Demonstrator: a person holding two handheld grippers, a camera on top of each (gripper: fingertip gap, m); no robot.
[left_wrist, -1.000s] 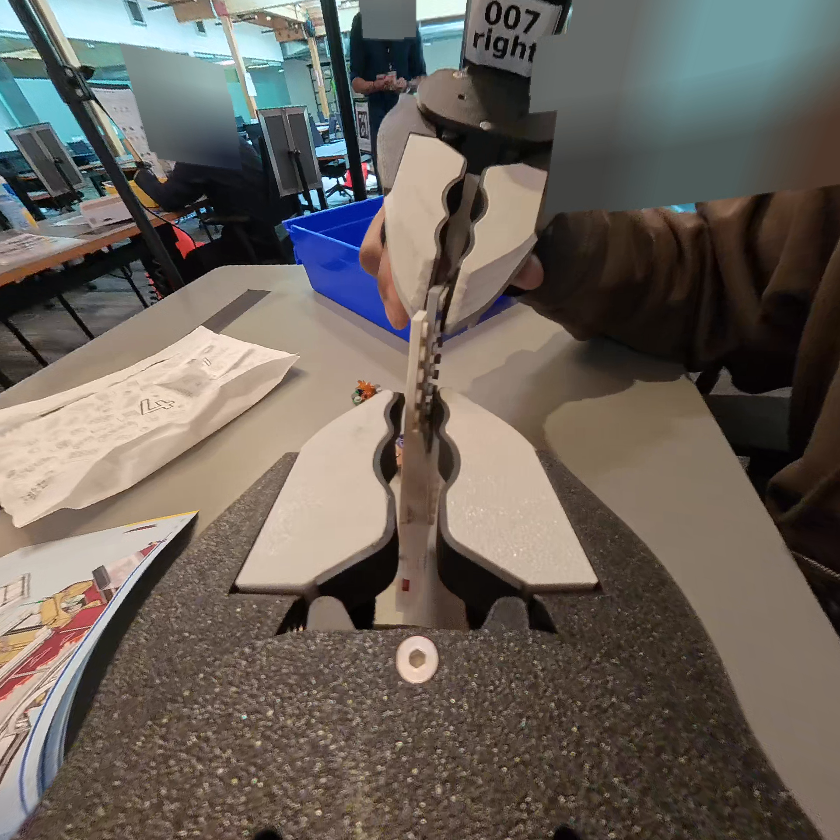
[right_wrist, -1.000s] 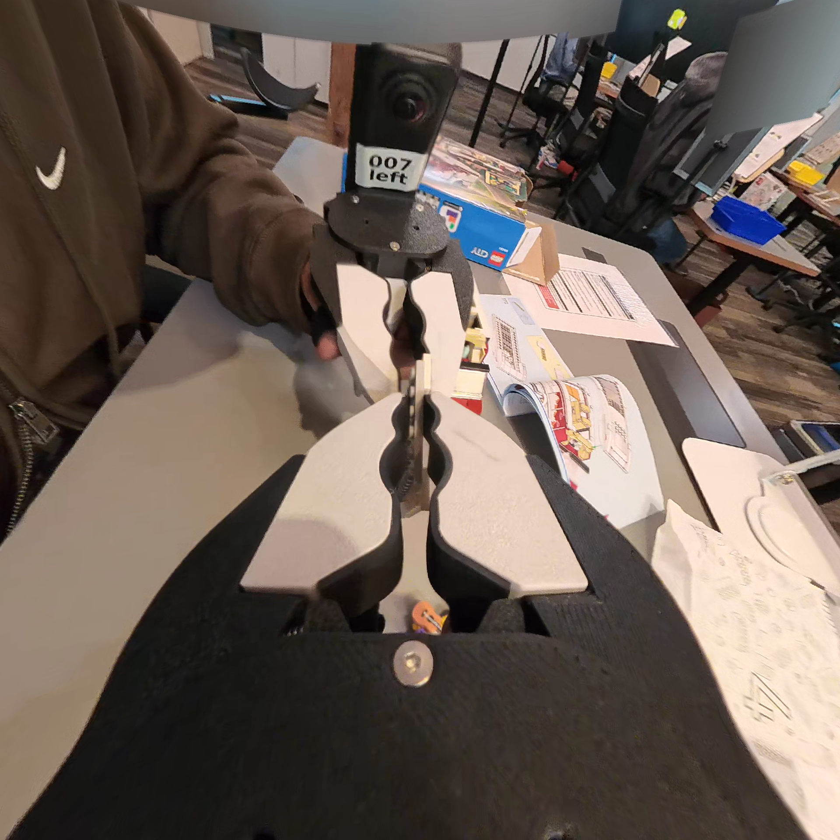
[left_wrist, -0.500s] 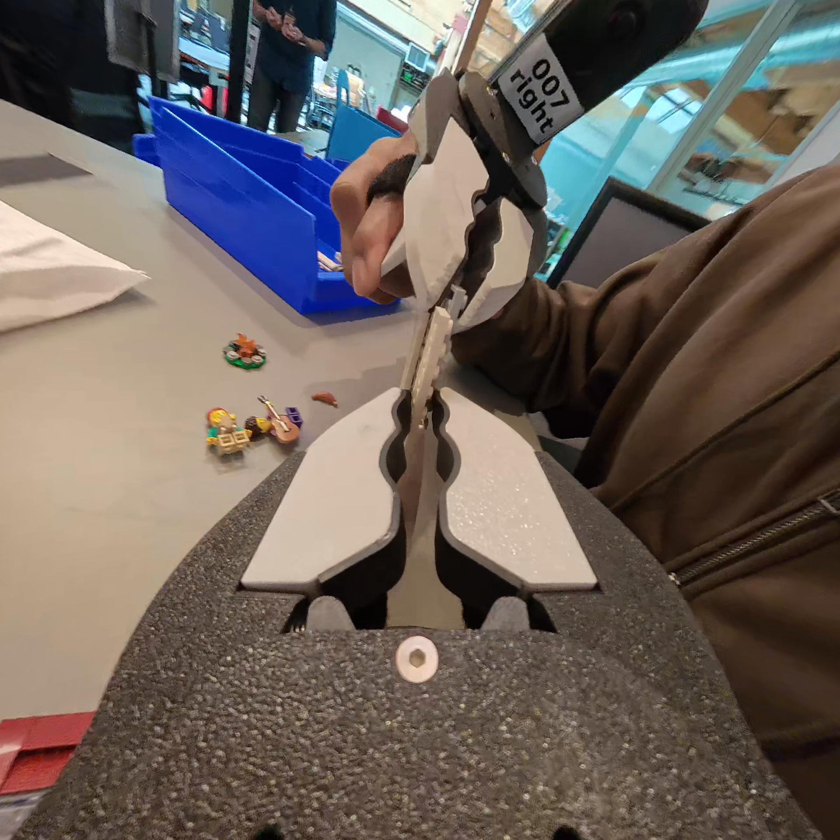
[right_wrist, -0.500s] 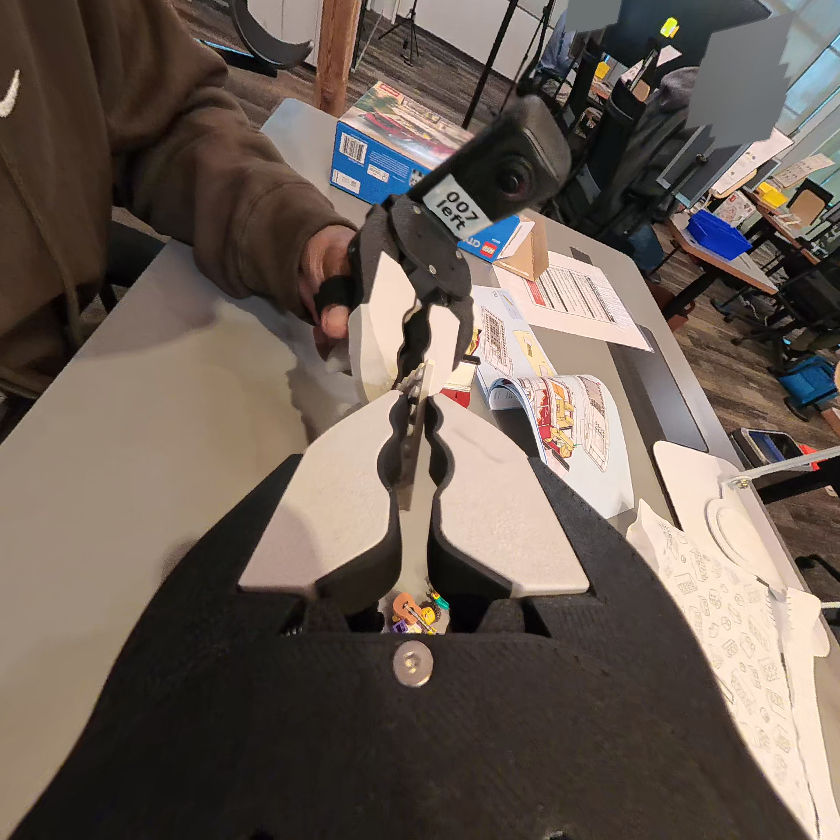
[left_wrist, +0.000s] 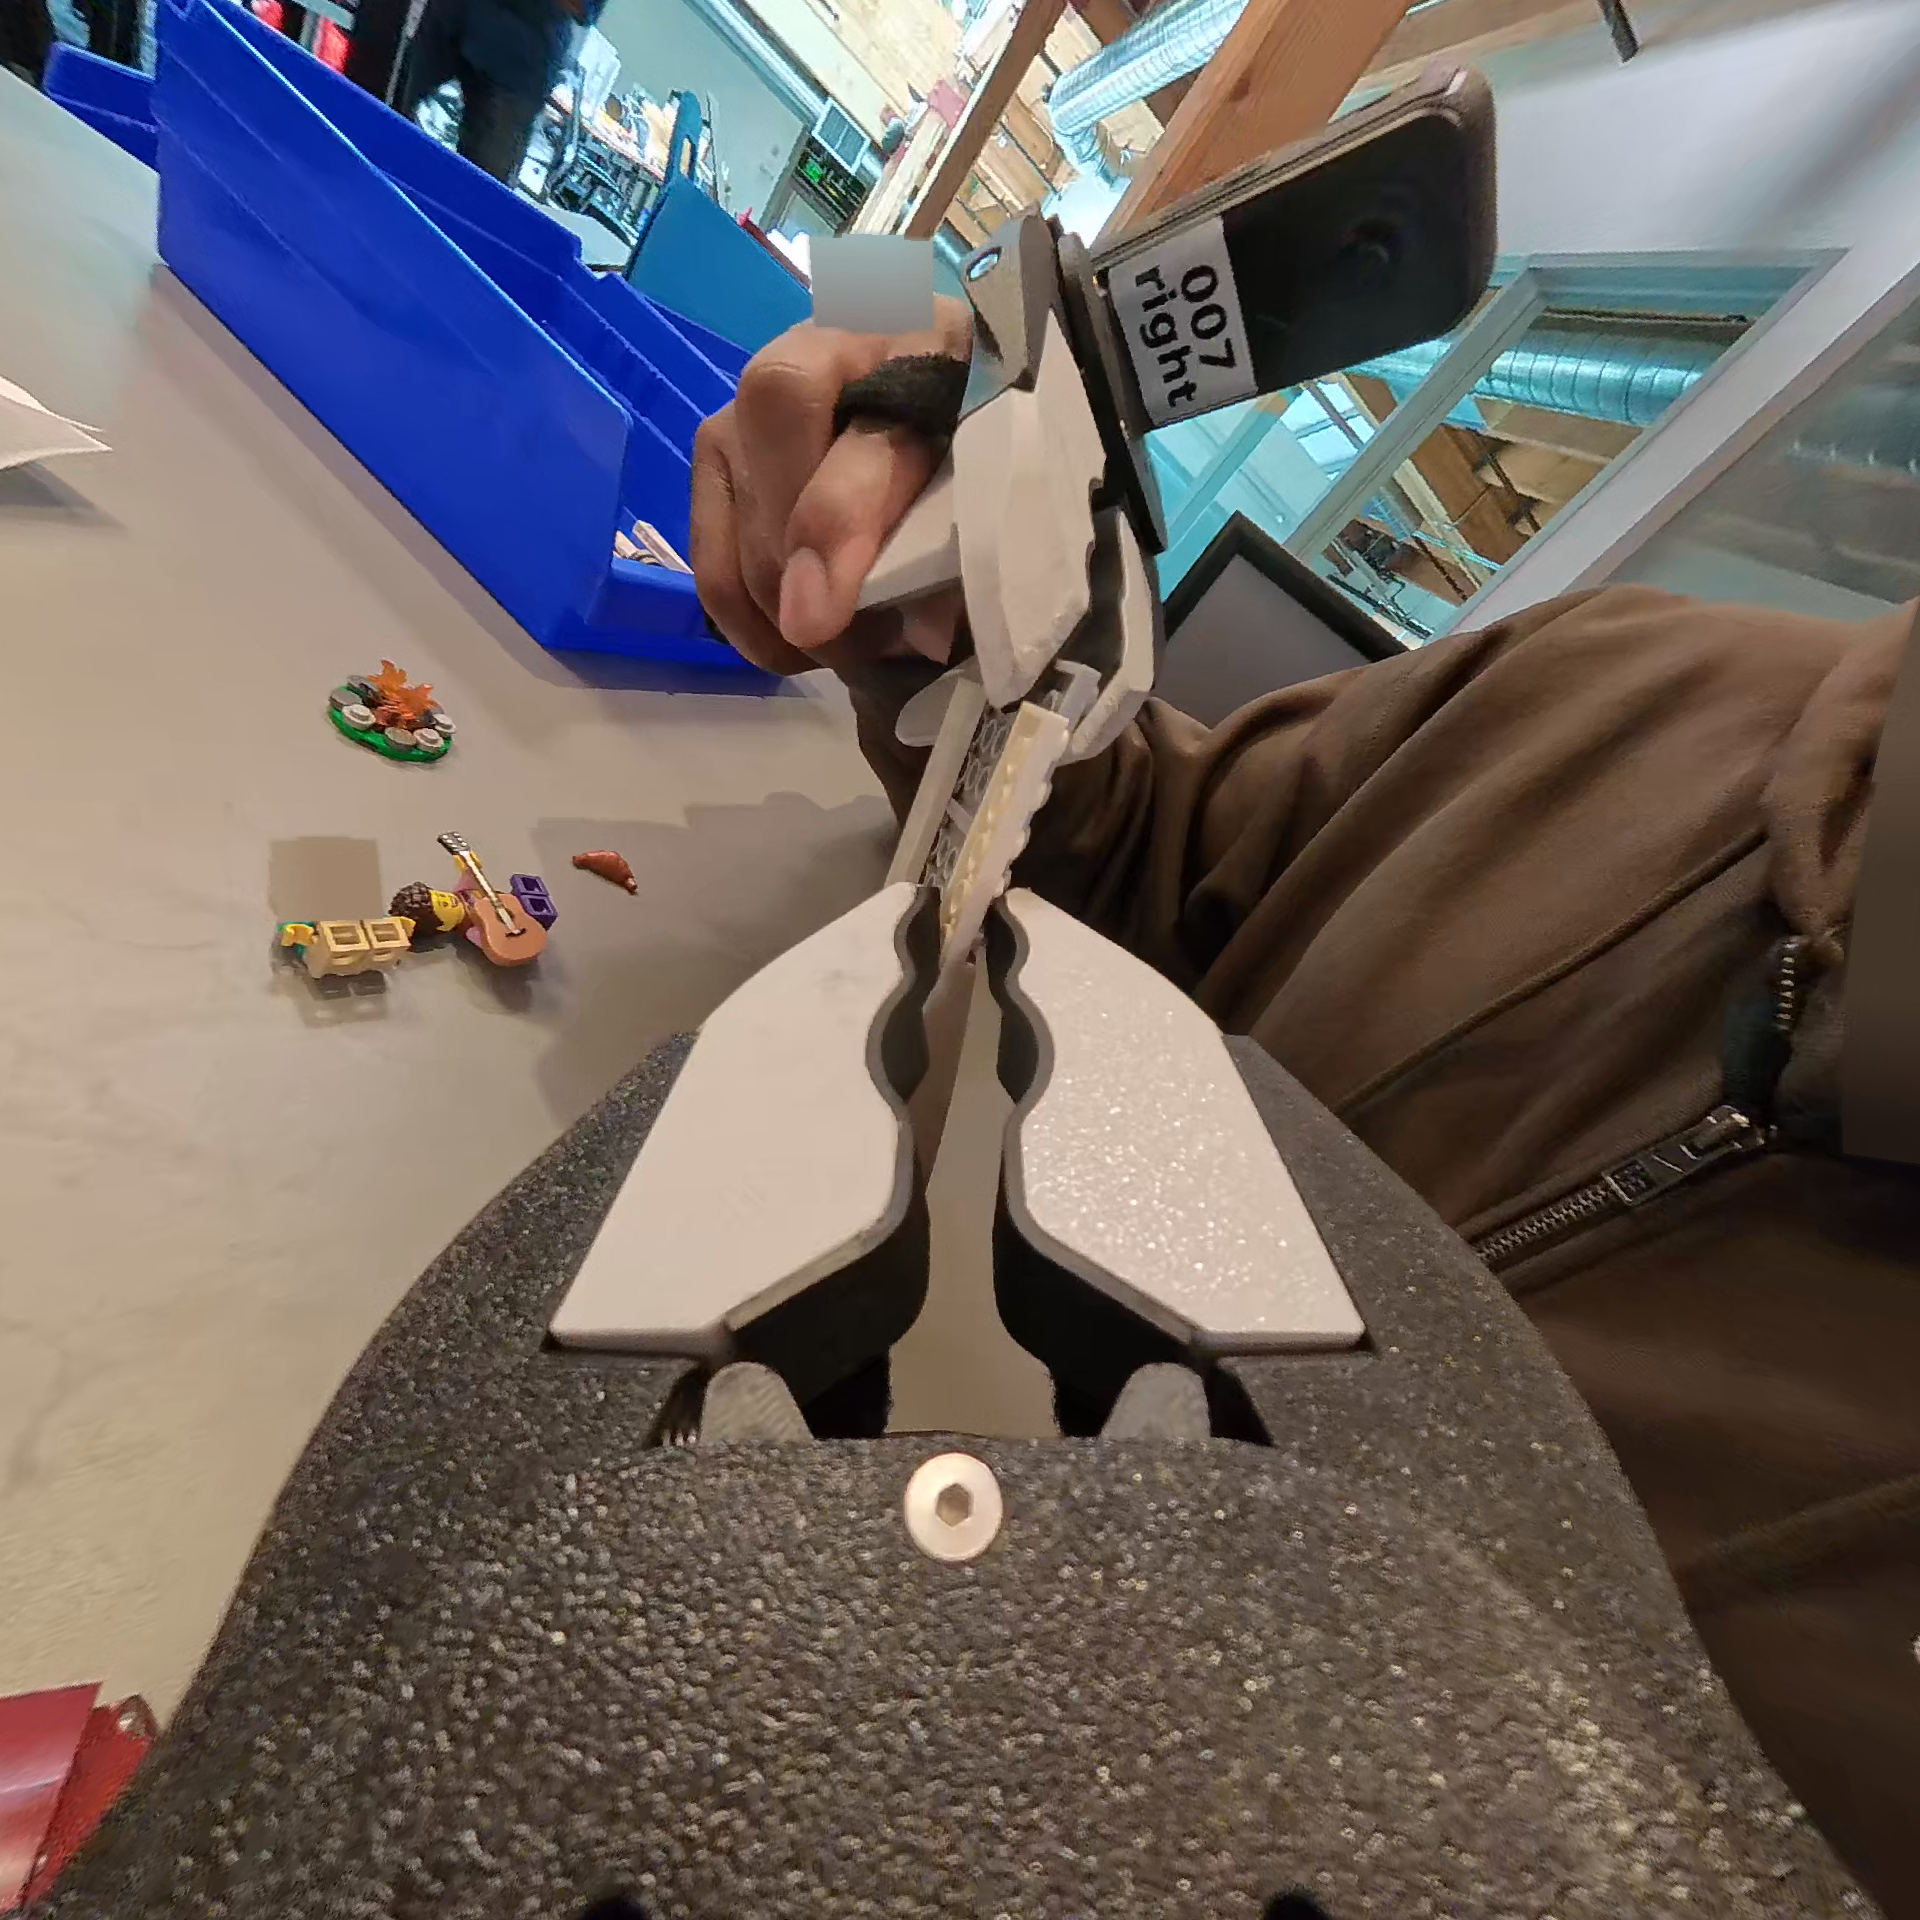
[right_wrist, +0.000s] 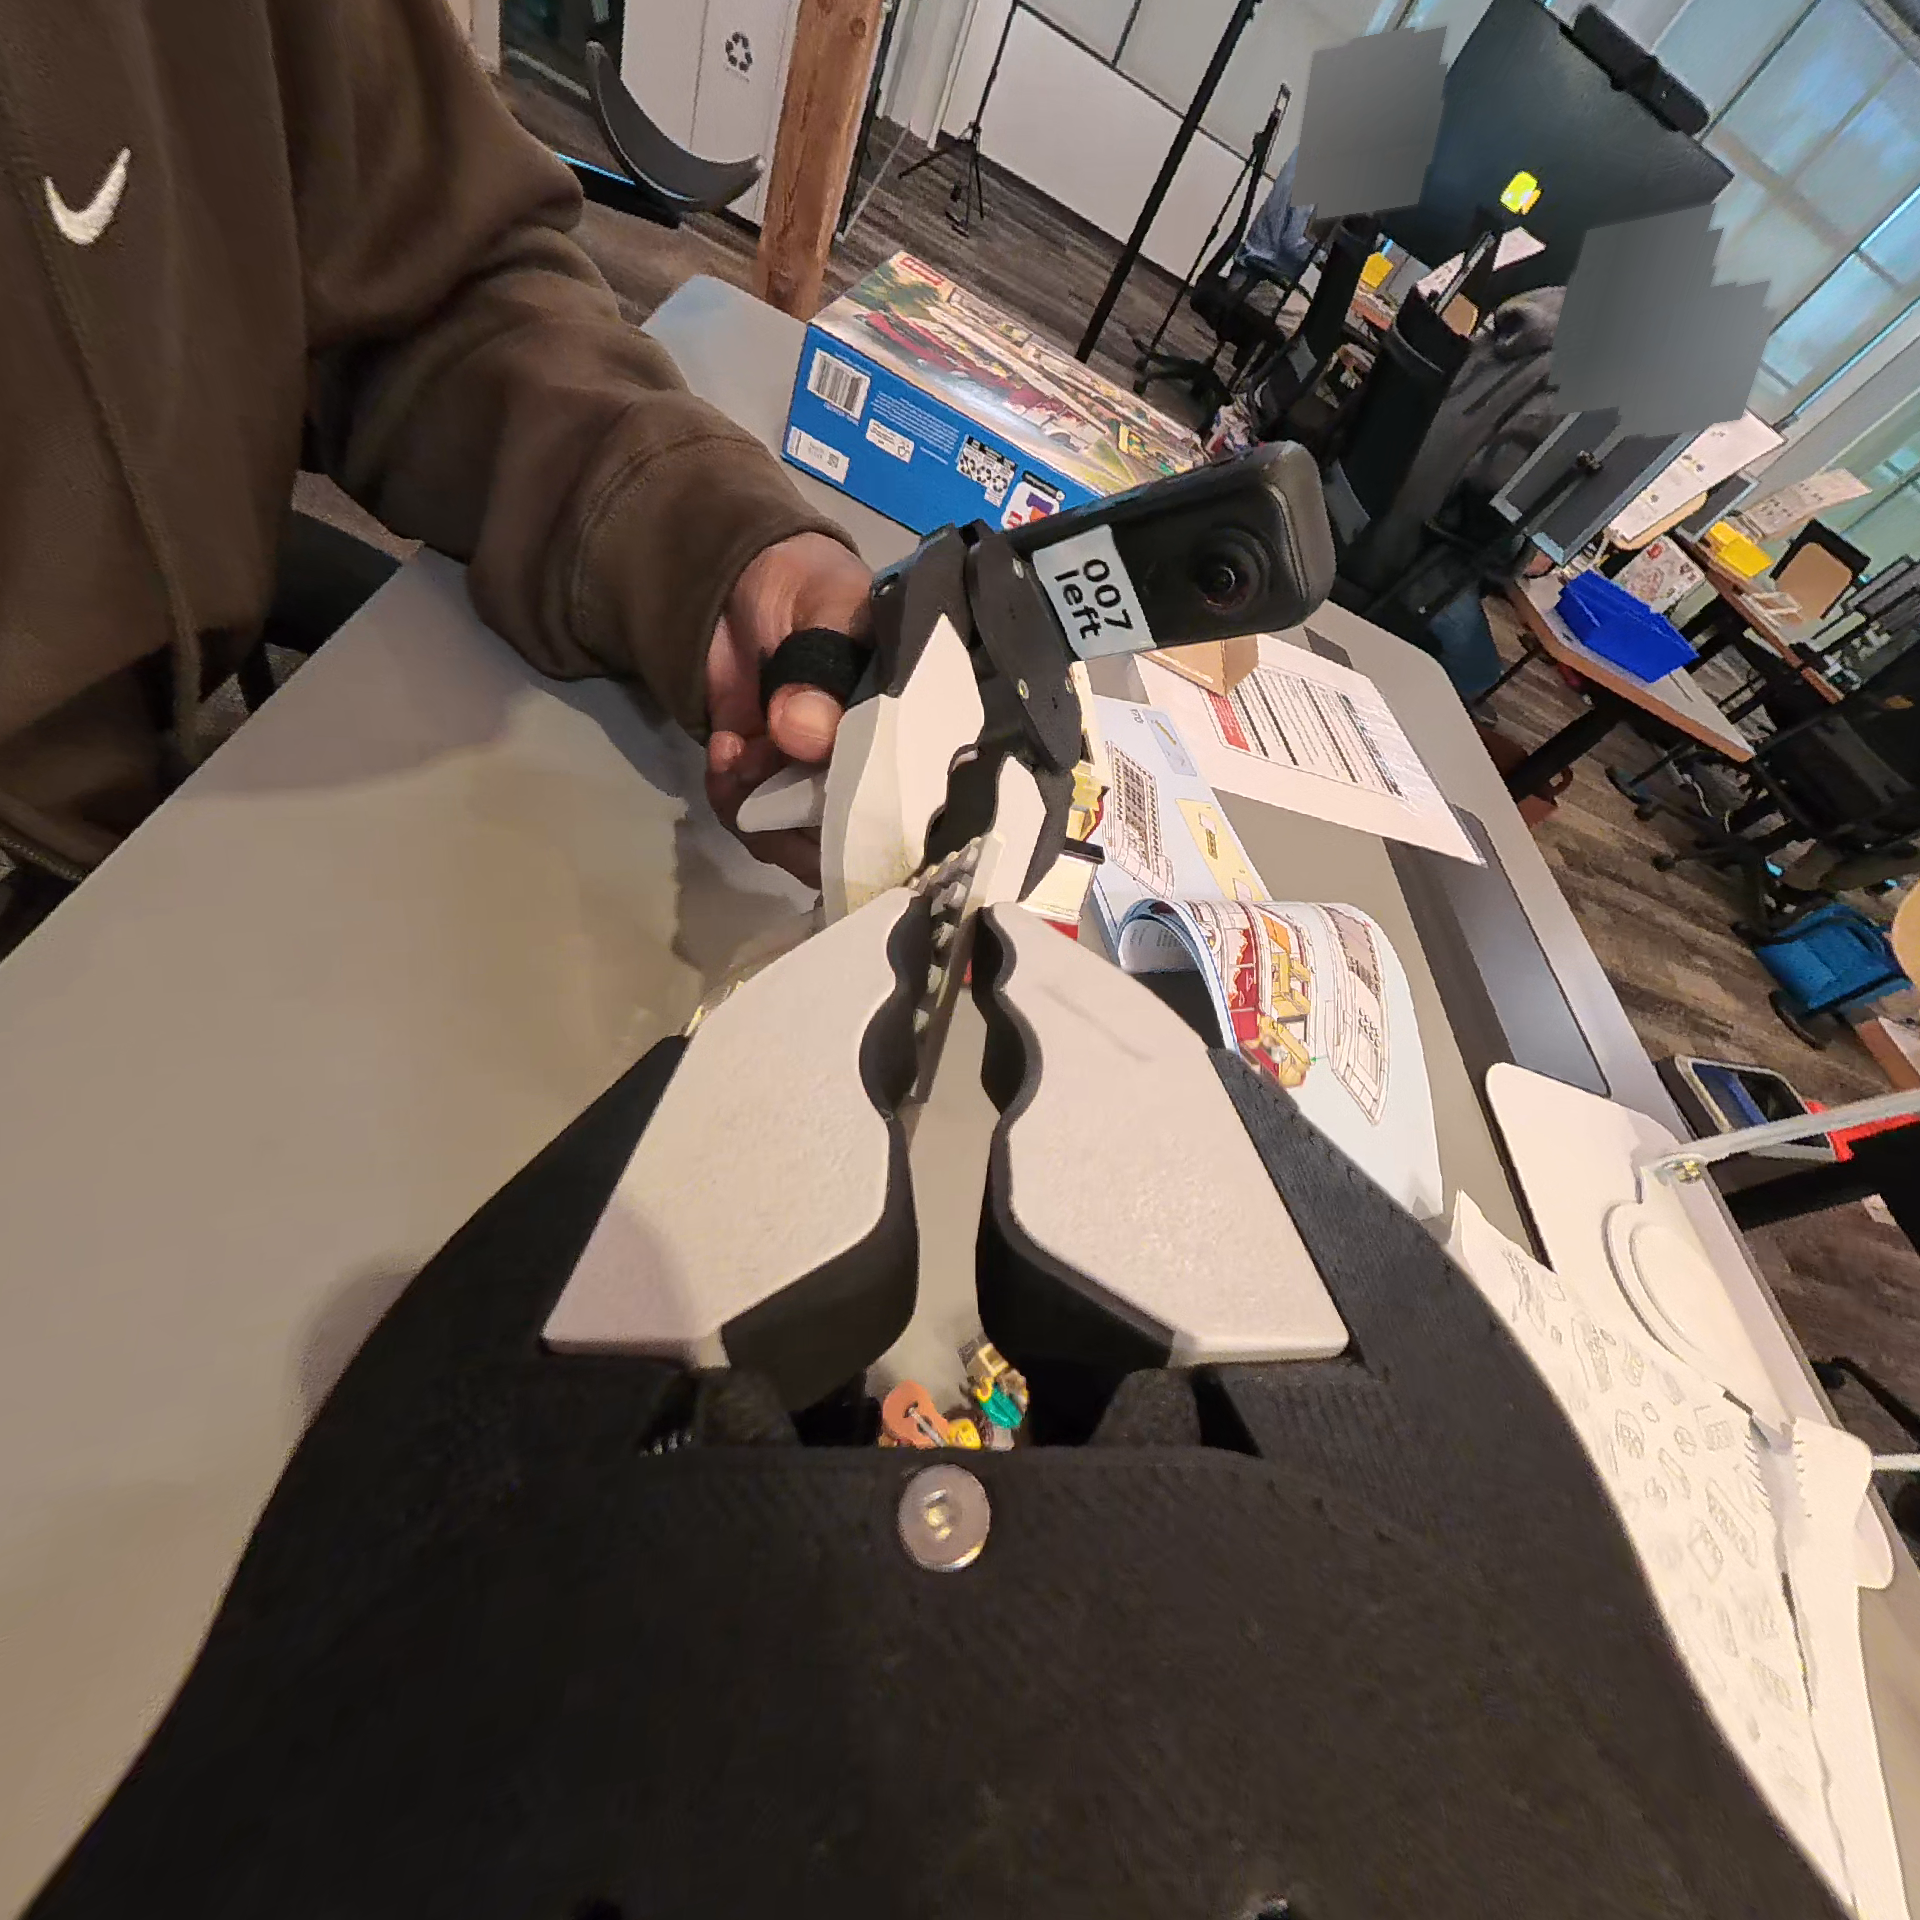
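While both claws clamp one pale studded plate (left_wrist: 995, 800) — left gripper (left_wrist: 961, 920) near end, right gripper (right_wrist: 951, 935) far end — toy figure (left_wrist: 416, 925) loose beside; progress unclear.

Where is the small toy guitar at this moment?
In the left wrist view, the toy guitar lies on the grey table, left of the left gripper, between a lying minifigure and a purple brick.

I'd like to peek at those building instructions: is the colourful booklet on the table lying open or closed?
Open. The booklet lies on the grey table with illustrated pages showing, and some pages curl up near its spine.
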